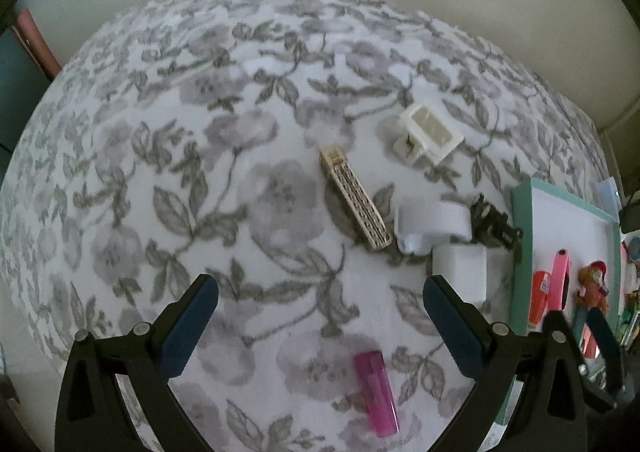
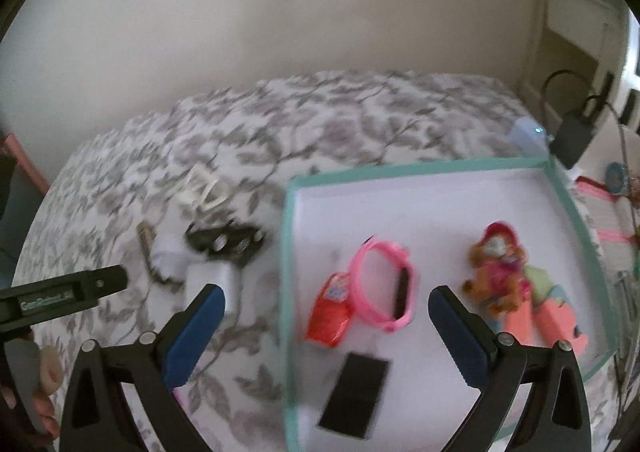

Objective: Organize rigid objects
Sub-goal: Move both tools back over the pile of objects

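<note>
Nearest my left camera lies a magenta tube (image 1: 376, 392) on the floral cloth (image 1: 160, 172), below and between the spread fingers of my left gripper (image 1: 320, 312), which points steeply down, released and grasping nothing. Beyond it I see a beige perforated strip (image 1: 354, 198), a white clip (image 1: 428, 134), a white holder (image 1: 434, 226) and a white block (image 1: 460, 272), all outside the tray. My right gripper (image 2: 326, 316) hangs tilted over the teal-rimmed tray (image 2: 286, 252), jaws wide and empty. Inside the tray rest a pink ring (image 2: 380, 284), an orange packet (image 2: 330, 312), a black card (image 2: 354, 396) and a doll (image 2: 500, 264). My left gripper's body shows at that view's left edge.
</note>
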Action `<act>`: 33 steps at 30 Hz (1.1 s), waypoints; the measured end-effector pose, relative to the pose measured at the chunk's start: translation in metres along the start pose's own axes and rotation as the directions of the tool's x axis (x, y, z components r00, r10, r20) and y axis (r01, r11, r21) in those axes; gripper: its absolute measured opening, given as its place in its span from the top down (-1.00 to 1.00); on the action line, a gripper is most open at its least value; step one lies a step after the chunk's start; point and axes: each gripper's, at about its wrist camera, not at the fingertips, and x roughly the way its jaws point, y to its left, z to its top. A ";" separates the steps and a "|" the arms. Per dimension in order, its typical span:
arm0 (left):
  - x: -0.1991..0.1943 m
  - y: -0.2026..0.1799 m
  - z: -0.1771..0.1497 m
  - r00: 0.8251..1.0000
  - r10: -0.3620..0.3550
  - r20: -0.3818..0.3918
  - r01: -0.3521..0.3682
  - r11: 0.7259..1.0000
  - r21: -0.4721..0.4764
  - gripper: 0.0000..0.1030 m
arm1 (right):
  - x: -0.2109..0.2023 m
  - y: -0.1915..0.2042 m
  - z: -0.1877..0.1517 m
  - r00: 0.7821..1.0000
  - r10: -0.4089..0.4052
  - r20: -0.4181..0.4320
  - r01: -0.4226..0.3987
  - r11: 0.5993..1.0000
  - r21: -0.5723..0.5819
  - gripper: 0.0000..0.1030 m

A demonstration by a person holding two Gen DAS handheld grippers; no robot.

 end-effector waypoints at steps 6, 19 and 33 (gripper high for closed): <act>-0.003 -0.004 -0.012 1.000 -0.008 0.004 0.008 1.000 0.016 -0.98 | 0.005 0.017 -0.011 0.997 0.005 -0.078 -0.009 0.999 -0.050 -1.00; 0.009 0.009 -0.043 0.997 -0.033 -0.070 0.030 0.999 -0.042 -0.98 | -0.011 0.017 -0.024 0.992 -0.060 -0.113 0.055 0.997 -0.052 -1.00; 0.025 -0.012 -0.068 0.981 -0.078 -0.179 0.079 0.997 -0.001 -0.40 | -0.014 -0.006 -0.025 0.990 -0.086 -0.111 0.091 0.995 0.035 -0.90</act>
